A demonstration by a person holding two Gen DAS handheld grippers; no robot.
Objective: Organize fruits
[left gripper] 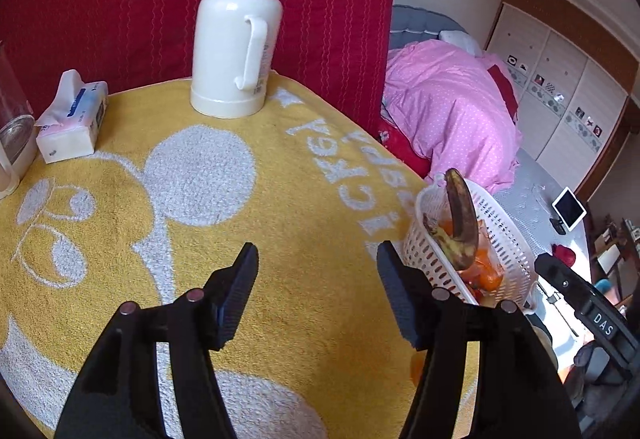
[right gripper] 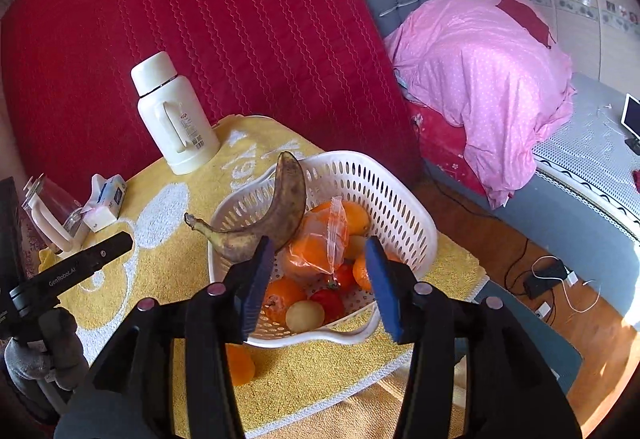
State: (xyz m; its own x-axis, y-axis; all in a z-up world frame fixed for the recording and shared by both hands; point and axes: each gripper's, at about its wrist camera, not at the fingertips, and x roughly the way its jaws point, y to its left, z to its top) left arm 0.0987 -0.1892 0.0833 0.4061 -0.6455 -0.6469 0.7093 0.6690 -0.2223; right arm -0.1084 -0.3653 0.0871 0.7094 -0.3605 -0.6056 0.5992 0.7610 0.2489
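Yellow towelling is covering the table (right gripper: 352,363), with a red quilt (right gripper: 200,39) hanging behind it and a bed under a pink duvet (right gripper: 480,87) lying off at two o'clock. Sitting near the table's right edge is the basket (right gripper: 404,215), already holding most of the fruit: a browned banana (right gripper: 280,215) leaning over the rim at ten o'clock, a bagged orange (right gripper: 320,247) in the middle, more oranges, a red fruit and a pale round one (right gripper: 305,315) at the front.

One orange (right gripper: 239,365) is lying loose on the towel, just outside the basket at seven o'clock, partly hidden by the right gripper's finger.

Right gripper (right gripper: 322,281) is hovering over the basket's near rim with its jaws spread wide and nothing between them. Left gripper (left gripper: 316,291) is hanging over bare towel, jaws likewise wide apart and empty, with the basket at its three o'clock.

Judging by this, the sorting is nearly finished, and the step in hand is collecting that stray orange. Doing so is calling for a gripper to drop low at the basket's seven o'clock, straddle the orange, close gently, then lift it over the rim. The leaning banana looks likely to tip if the basket gets nudged.

A flask (left gripper: 234,39) and tissues (left gripper: 74,119) are standing well clear at eleven o'clock.
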